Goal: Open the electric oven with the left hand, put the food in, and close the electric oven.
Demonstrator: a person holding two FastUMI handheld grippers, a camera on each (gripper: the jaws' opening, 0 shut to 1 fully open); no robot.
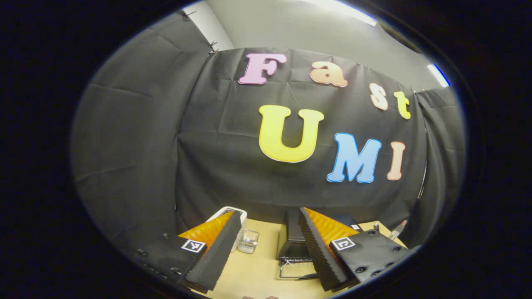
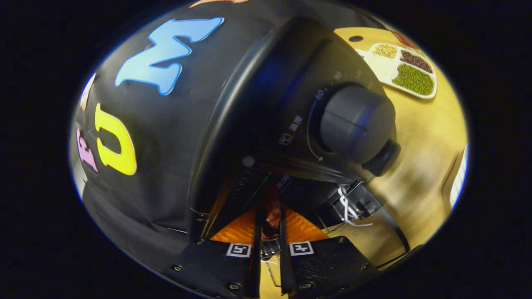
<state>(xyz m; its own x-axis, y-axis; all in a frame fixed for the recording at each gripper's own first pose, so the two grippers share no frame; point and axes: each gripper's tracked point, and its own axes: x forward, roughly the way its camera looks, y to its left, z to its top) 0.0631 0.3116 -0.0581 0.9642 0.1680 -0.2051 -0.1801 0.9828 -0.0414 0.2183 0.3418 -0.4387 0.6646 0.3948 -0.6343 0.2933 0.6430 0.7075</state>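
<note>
Right gripper [image 2: 269, 232]: your fingers pinched the reddish food [image 2: 272, 216], pointing straight into the electric oven [image 2: 266, 104] mouth just ahead. Left gripper [image 1: 266, 249]: spread, empty, well back; oven door [image 1: 296, 265] down on the tabletop [image 1: 257, 274].

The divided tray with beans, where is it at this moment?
In the right gripper view, the divided tray lies at the upper right on the wooden table, beyond the oven's round knob, apart from the oven.
</note>
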